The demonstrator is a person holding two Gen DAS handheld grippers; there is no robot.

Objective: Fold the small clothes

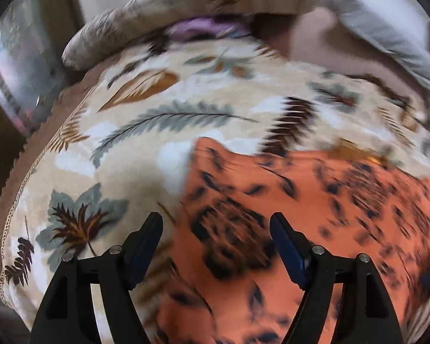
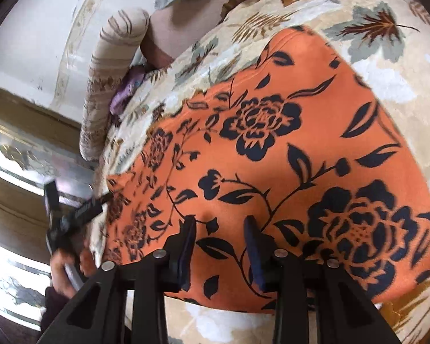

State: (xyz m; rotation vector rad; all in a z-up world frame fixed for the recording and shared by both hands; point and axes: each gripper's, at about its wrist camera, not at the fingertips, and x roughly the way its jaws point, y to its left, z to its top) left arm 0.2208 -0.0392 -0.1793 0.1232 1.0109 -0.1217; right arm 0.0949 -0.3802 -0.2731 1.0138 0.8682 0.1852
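Note:
An orange garment with a dark floral print (image 2: 272, 149) lies spread flat on a leaf-patterned bedspread (image 2: 387, 66). It also shows, motion-blurred, in the left wrist view (image 1: 315, 215). My left gripper (image 1: 216, 226) is open and empty, hovering over the garment's left edge. My right gripper (image 2: 219, 225) is open and empty just above the garment's near edge. The left gripper also shows at the garment's far corner in the right wrist view (image 2: 71, 215).
A beige patterned bolster pillow (image 2: 114, 71) lies along the bed's far side, with a purple cloth (image 2: 126, 97) tucked beside it. A grey pillow (image 1: 387, 34) sits at the back right. The bedspread (image 1: 129, 132) ends at the bed's left edge.

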